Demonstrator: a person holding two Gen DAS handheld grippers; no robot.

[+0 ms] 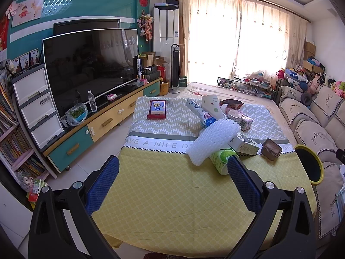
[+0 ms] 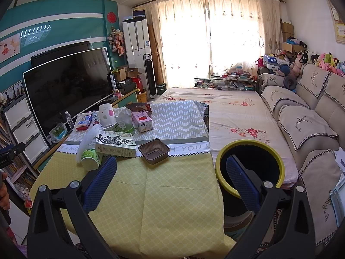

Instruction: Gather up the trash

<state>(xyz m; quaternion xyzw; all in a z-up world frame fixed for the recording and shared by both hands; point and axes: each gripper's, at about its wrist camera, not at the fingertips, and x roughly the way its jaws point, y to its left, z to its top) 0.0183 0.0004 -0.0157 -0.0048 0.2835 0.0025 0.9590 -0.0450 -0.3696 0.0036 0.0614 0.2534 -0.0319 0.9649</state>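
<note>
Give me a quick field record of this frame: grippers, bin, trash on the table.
left gripper: open, empty, above the tablecloth
right gripper: open, empty, right finger in front of the bin
bin: yellow rim, black inside, off the table's right edge
trash pile: white foam net, green cup, printed carton, brown tray, pink carton
apart from pile: red-edged pack
surface: tablecloth

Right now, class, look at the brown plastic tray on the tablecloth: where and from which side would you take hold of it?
Grip the brown plastic tray by its near rim wall, coming from above with the right tool, one finger inside, one outside. It sits upright, open side up, with thin walls. The box lies close on its left, so the near and right sides look freer.
</note>
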